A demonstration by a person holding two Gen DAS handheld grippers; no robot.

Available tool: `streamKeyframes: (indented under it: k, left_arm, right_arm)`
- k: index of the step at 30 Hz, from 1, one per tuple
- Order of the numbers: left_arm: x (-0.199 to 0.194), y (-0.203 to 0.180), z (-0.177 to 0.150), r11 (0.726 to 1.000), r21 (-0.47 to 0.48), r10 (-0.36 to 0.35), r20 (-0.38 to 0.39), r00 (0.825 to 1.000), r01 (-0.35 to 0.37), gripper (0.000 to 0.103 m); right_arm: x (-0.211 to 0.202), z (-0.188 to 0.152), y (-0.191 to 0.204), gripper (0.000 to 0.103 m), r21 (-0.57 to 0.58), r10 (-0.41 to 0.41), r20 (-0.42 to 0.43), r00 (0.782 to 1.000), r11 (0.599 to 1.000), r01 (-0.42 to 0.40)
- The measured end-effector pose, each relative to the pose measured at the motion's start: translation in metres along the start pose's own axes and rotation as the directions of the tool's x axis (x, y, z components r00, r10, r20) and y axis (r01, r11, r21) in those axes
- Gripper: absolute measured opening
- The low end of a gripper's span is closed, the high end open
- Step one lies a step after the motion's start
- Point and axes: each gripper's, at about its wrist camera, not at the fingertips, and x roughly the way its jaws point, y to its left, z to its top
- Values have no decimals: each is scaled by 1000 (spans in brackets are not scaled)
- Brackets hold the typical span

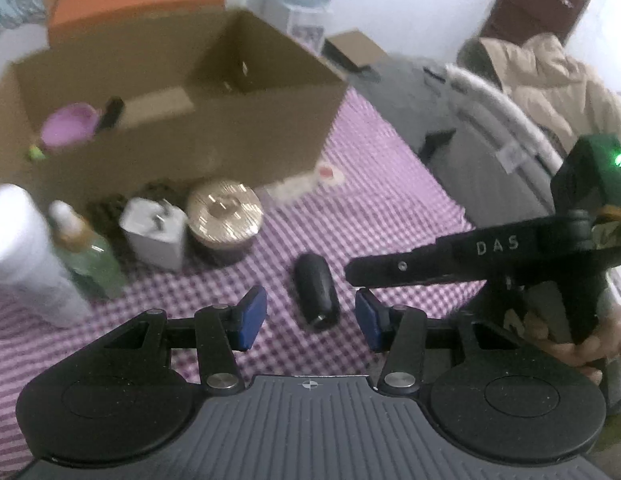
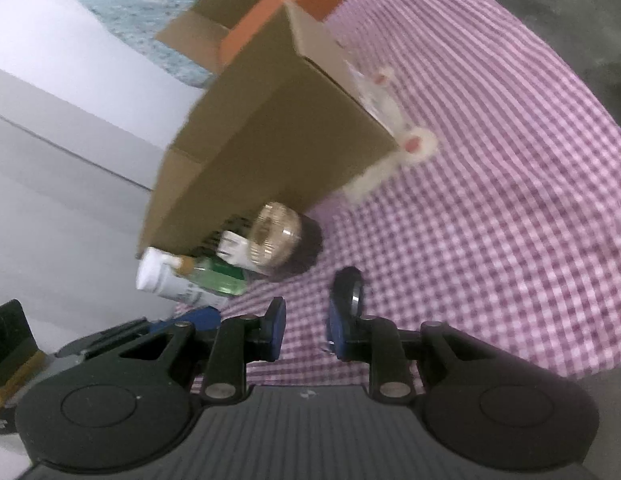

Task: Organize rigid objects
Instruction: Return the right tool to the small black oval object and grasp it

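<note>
Your left gripper (image 1: 310,316) has its jaws spread with nothing between the pads, and the black cylinder (image 1: 315,293) lies on the checked cloth (image 1: 390,200) straight ahead of that gap, just beyond the pad tips. Its long axis runs roughly along the line the gripper points, one end with a small round socket facing you and tilted slightly to the right. So the pads already stand on either side of its long flanks: the move, as I judge it, is forward and down, not a roll of the wrist.

Your right gripper (image 2: 306,330) has its jaws narrower, also holding nothing. From its own view the cylinder (image 2: 348,288) sits just past the right-hand pad, off to that side and not between the two, so this hand would have to shift sideways first. Seen from the left wrist, its finger reaches in close to the cylinder's far side. Both are near; the left is the one lined up.

The box (image 1: 182,120) stands open behind, with a purple cup (image 1: 68,124) already in it. Along its front wall stand a white bottle (image 1: 26,252), a green bottle (image 1: 90,256), a white plug (image 1: 154,232) and a gold-lidded jar (image 1: 224,220), well clear of the cylinder. A round body may roll when one pad touches first, so close evenly.
</note>
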Motion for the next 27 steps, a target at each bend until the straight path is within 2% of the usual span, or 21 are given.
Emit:
streamKeyframes:
  k: [6,11,18,27]
  left_arm:
    - [29,-8,-7,1000,30,9,-62,998,-8,48]
    - [37,-11,-5,999,48,23,-71,997,-20,46]
    - [48,-12,-1,999,41,34,-104,994,-30,39]
    - [49,-13,-1,998,47,45,-96,994,-41,39]
  right_arm:
    - [11,-8,-12,26,21,-25,-17,1000,999,25]
    - [28,-8,-19,25,41,-23,-47,999,999,25]
    - [42,-8,-18,26,55,37,-64,997,998,-34]
    - [61,1,-9,26,23,36,-67,997,999,-35]
